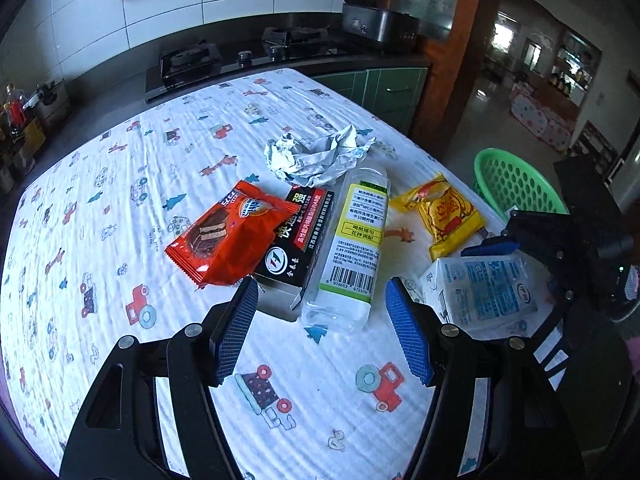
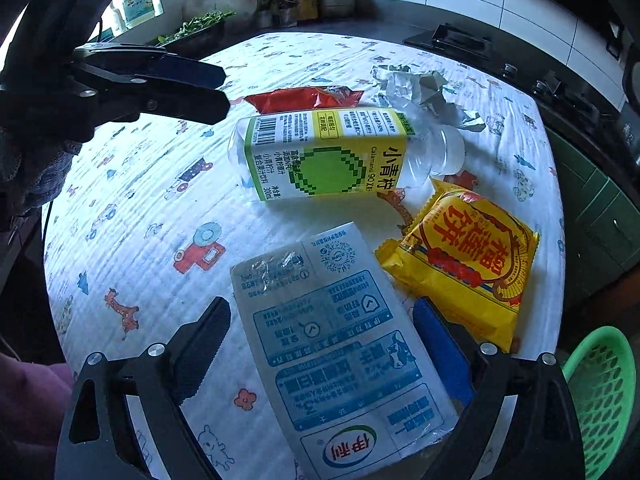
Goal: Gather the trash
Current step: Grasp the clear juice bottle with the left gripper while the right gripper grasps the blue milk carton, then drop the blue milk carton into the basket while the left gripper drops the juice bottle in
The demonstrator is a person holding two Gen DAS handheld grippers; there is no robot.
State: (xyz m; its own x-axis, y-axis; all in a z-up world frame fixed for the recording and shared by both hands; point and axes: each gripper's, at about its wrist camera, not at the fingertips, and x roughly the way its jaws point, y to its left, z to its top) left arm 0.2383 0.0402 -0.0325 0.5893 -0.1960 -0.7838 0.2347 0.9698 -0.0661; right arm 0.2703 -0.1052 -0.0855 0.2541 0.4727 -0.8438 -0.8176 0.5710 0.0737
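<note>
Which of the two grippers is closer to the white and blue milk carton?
Right. The right gripper straddles the white and blue milk carton, jaws open. The left gripper hovers beside it, nearer the clear plastic bottle.

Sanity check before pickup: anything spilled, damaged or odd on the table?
No spill visible. The black box lies with an end flap open, the red wrapper overlapping it. The clear bottle lies on its side; the foil is crumpled.

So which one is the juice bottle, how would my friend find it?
Start at the round table under the white cloth printed with little cars. In the middle of the pile of trash lies a clear plastic bottle, on its side between the black cardboard box and the yellow snack packet. It is the only see-through thing, with a yellow-green label.
</note>
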